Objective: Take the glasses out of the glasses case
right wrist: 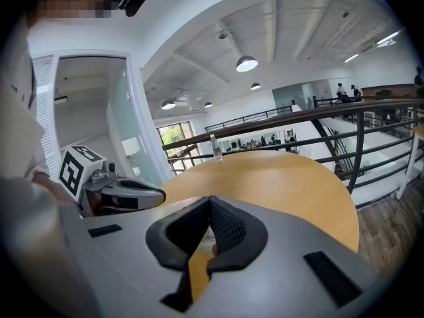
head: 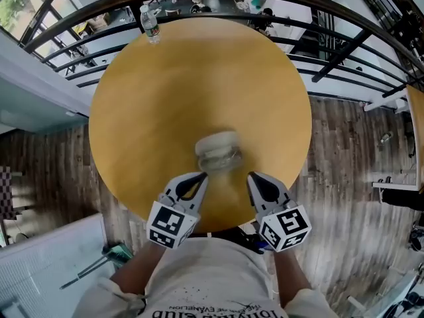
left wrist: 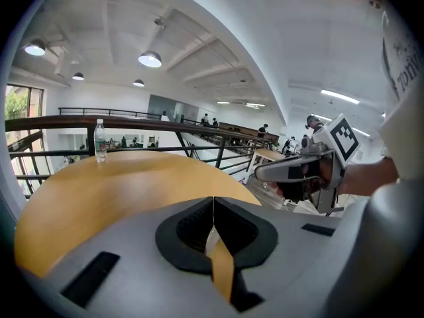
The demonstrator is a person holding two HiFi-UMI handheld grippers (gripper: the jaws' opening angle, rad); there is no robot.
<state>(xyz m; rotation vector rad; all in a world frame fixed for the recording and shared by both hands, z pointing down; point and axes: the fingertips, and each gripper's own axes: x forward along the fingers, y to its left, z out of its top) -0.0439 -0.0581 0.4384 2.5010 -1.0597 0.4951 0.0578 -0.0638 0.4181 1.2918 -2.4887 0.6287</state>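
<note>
Holding the left gripper [head: 201, 176] low over the near edge of the round wooden table [head: 152, 105], fingers clenched tip to tip and gripping nothing; showing, in the left gripper view, the two black pads [left wrist: 199, 227] meeting along one thin seam, with only yellow tabletop beyond and below them; holding the right gripper [head: 252, 176] alongside, likewise clenched, pads touching at the tips and clasping nothing; angling both sets of fingertips forward and slightly inward, well short of touching each other.

Leaving the glasses case [head: 219, 152] untouched on the tabletop, just ahead of both sets of fingertips and between them; lying near the left fingertips on one lower side and near the right fingertips on the other, apart from both; appearing pale and rounded, too smeared by blur for telling open from closed.

Catching the right gripper off to the right of the left fingers in the left gripper view, and the left gripper off to the left of the right fingers in the right gripper view, each gripped by a hand behind its marker cube [head: 173, 224].

Leaving a water bottle [head: 150, 24] standing upright at the table's far edge, well beyond all fingertips, just before the dark railing [left wrist: 132, 120].
</note>
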